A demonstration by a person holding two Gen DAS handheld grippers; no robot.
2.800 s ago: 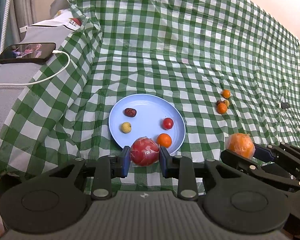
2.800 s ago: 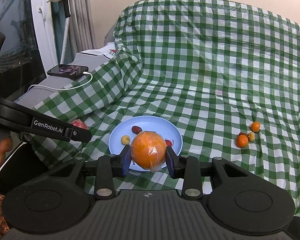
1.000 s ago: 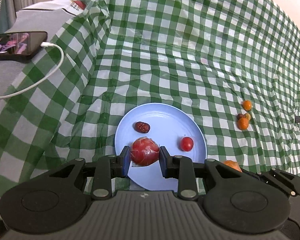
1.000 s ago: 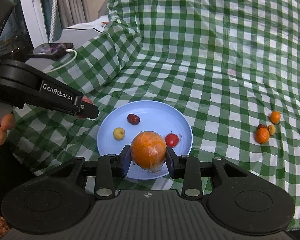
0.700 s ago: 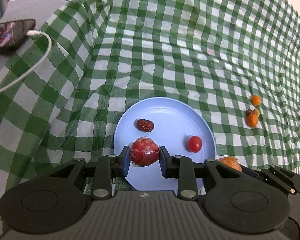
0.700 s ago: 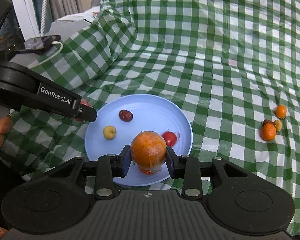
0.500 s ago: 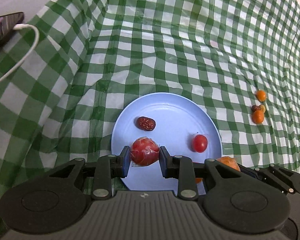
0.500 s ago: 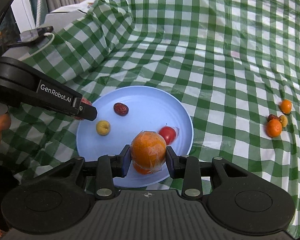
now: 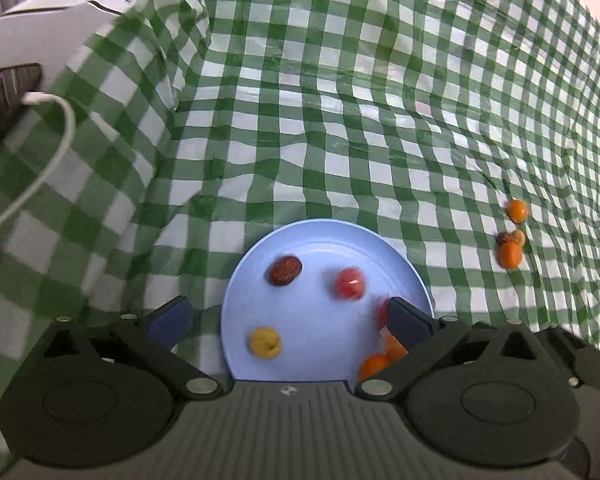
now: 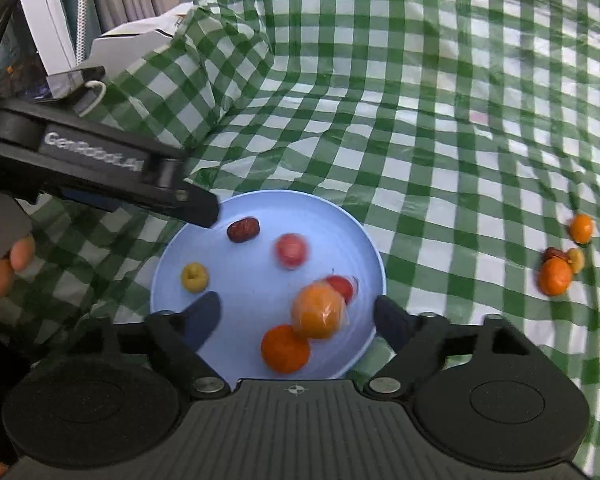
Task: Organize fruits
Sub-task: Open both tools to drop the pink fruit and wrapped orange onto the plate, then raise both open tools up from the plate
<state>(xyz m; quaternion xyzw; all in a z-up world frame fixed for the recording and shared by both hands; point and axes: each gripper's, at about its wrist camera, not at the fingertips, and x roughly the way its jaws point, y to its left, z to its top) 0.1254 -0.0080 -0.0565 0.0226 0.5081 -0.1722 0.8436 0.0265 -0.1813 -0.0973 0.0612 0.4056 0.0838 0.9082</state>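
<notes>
A light blue plate [image 9: 320,236] [image 10: 260,200] lies on the green checked cloth. On it are a dark red date [image 9: 285,270] [image 10: 243,230], a yellow fruit [image 9: 264,342] [image 10: 194,277], a wrapped red fruit [image 9: 349,283] [image 10: 291,250], blurred, a cherry tomato [image 10: 341,285], a wrapped orange [image 10: 319,312] and a small orange [image 10: 285,349]. My left gripper [image 9: 288,322] is open and empty over the plate's near-left side. My right gripper [image 10: 296,316] is open and empty just over the plate's near edge, the wrapped orange lying between its fingers.
Several small fruits [image 9: 510,240] [image 10: 560,260] lie on the cloth to the right of the plate. A phone [image 9: 8,100] with a white cable [image 9: 48,168] lies at the far left. The cloth rises in folds behind the plate.
Both grippers have opened. The wrapped red fruit left the left gripper and lies on the plate; the wrapped orange left the right gripper and lies beside the small orange.
</notes>
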